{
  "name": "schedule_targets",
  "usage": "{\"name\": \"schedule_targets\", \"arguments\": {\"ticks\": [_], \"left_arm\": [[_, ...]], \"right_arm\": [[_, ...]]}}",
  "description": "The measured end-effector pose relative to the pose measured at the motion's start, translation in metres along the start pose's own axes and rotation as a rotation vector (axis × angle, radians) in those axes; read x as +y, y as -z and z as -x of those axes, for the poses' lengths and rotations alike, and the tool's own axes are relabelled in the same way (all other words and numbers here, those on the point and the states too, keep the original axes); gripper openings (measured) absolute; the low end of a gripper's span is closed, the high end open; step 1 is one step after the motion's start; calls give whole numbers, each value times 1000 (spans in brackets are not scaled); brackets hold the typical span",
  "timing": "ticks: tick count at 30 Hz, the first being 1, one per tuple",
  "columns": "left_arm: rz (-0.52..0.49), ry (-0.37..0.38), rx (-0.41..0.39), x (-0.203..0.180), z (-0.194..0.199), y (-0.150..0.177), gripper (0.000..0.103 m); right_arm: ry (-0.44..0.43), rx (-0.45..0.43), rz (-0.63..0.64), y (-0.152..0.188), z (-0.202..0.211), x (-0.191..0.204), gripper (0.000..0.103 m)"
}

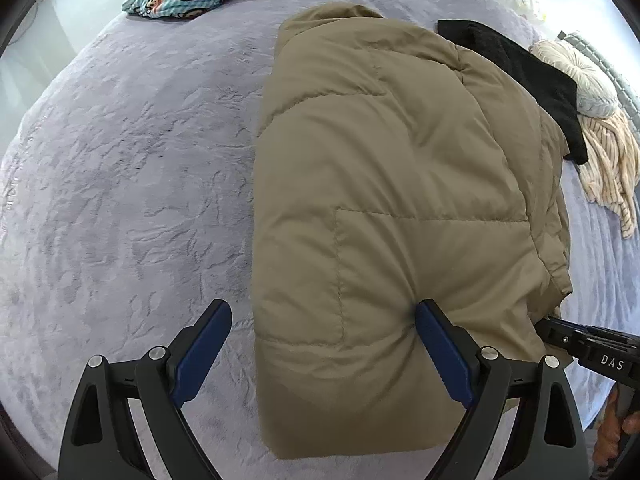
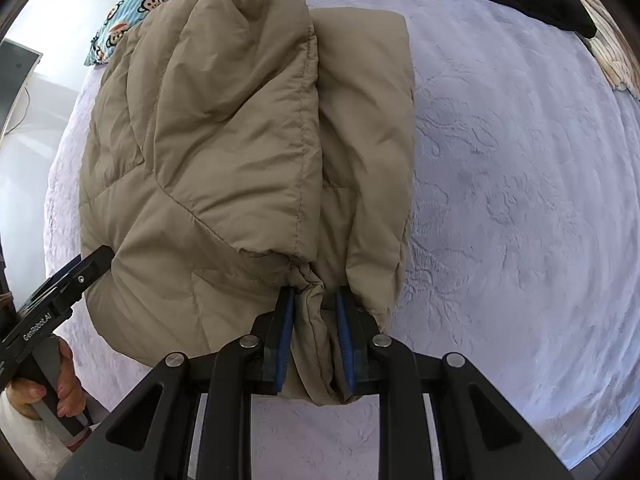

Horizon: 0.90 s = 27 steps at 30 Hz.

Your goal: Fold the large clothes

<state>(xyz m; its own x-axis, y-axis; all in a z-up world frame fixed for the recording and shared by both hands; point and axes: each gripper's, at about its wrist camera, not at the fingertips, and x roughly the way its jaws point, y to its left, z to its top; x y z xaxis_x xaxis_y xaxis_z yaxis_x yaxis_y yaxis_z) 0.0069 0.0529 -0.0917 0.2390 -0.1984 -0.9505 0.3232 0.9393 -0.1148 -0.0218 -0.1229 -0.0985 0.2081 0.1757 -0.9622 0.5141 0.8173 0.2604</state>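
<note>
Jacket [image 1: 392, 200], tan puffer, lies part-folded on grey bedspread [image 1: 120, 200]. My right gripper [image 2: 316, 300] pinches bunched hem corner; left gripper [image 1: 324, 316] spread wide, one finger denting fabric. Lift slowly, keep layers aligned, avoid down slipping.

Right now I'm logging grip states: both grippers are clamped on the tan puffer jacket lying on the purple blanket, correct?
Not quite. Only the right gripper is clamped on the tan puffer jacket, as the right wrist view shows. In the left wrist view the left gripper is open, one finger pressing into the jacket's edge. The jacket does lie on the purple blanket.
</note>
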Motion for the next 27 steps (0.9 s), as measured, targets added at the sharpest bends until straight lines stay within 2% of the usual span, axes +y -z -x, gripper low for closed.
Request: {"name": "schedule_targets", "arguments": {"ticks": [14, 15, 17, 27], "left_arm": [[16, -67, 21, -12, 23, 7, 95], [17, -71, 23, -12, 24, 8, 103], [15, -90, 25, -12, 25, 6, 103], [13, -91, 25, -17, 40, 13, 103]], "right_arm": [[38, 16, 16, 2, 4, 13, 24], [39, 15, 16, 2, 5, 14, 24], [41, 13, 17, 2, 6, 16, 24], [43, 6, 7, 4, 12, 23, 24]]}}
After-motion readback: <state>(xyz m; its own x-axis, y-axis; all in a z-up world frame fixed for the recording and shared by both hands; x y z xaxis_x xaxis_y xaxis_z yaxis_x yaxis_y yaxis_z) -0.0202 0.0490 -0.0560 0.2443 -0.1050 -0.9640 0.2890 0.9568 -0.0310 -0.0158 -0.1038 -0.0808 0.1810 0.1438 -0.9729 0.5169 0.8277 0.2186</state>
